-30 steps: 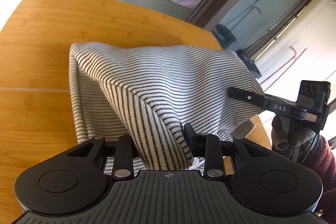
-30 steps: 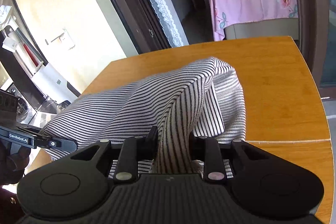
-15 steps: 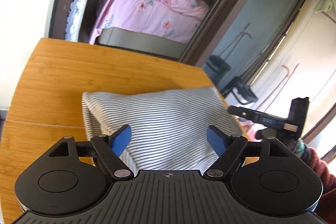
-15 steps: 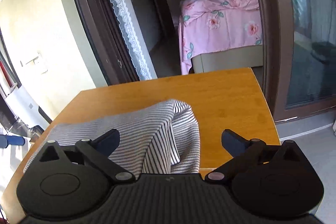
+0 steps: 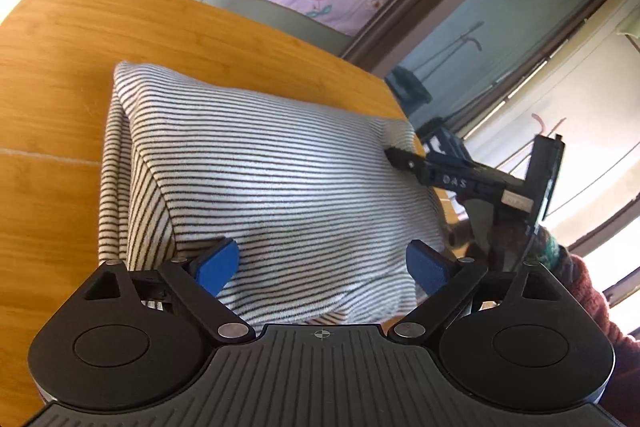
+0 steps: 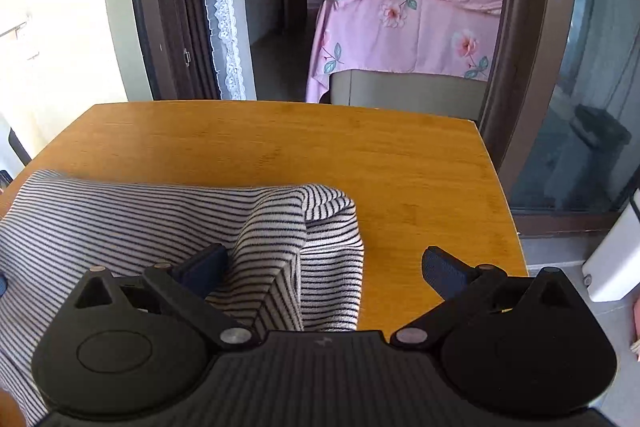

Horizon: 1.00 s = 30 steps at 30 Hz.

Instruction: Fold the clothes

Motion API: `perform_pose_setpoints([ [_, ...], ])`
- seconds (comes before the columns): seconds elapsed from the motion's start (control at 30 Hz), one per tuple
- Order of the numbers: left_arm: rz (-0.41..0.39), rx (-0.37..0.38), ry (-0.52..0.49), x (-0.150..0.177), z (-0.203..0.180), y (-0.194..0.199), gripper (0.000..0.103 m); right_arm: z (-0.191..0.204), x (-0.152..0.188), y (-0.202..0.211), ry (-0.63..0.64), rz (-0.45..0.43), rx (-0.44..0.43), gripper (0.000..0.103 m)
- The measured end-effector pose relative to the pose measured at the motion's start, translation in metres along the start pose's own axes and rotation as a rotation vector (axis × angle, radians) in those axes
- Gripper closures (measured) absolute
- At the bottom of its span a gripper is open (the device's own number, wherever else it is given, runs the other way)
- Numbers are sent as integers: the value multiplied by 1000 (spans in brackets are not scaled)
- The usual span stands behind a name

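Note:
A white garment with thin dark stripes (image 5: 280, 179) lies folded in layers on the wooden table (image 5: 60, 47). My left gripper (image 5: 322, 263) hovers over its near edge. The jaws are opening, and the blue pads stand wide apart over the cloth without pressing it. In the right wrist view the garment's right folded end (image 6: 304, 227) bulges up. My right gripper (image 6: 324, 269) is open there, with that end between its pads, untouched. One of its fingers (image 5: 412, 163) shows at the garment's right edge in the left wrist view.
Bare wood (image 6: 280, 147) stretches beyond the garment, and the table's right edge (image 6: 502, 211) drops to the floor. Past a dark door frame stands a bed with a pink floral cover (image 6: 408, 23). A person's dark red sleeve (image 5: 592, 291) is at the right.
Both grippers were shut on pinched-up folds of the garment and have let go with their jaws spread wide. The cloth has dropped and settled flatter on the table.

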<state>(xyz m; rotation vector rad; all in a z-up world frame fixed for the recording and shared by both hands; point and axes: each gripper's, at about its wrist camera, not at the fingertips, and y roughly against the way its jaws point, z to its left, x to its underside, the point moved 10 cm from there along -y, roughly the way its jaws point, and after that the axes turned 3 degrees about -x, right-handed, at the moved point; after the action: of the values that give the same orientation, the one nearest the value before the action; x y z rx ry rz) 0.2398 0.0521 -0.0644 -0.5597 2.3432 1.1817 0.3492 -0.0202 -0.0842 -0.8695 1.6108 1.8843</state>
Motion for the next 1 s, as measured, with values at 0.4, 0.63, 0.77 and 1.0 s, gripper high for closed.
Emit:
perform_pose_setpoints([
  [0.4,-106,-56,4,-72,27,-44,0,22,44,28,-233,17,-33,0],
  [0.63,-167,-208,-65,-83,30,-42,0,55,51,35,-135,57,-172,0],
  [0.77,-161,-204,-101,-66,14,-18,0,29,29,49,-204,-12,-207,0],
  [1.0,-72,-7,-129,-21,-29,8,2,-3,4,49,-105,-103,-38,0],
])
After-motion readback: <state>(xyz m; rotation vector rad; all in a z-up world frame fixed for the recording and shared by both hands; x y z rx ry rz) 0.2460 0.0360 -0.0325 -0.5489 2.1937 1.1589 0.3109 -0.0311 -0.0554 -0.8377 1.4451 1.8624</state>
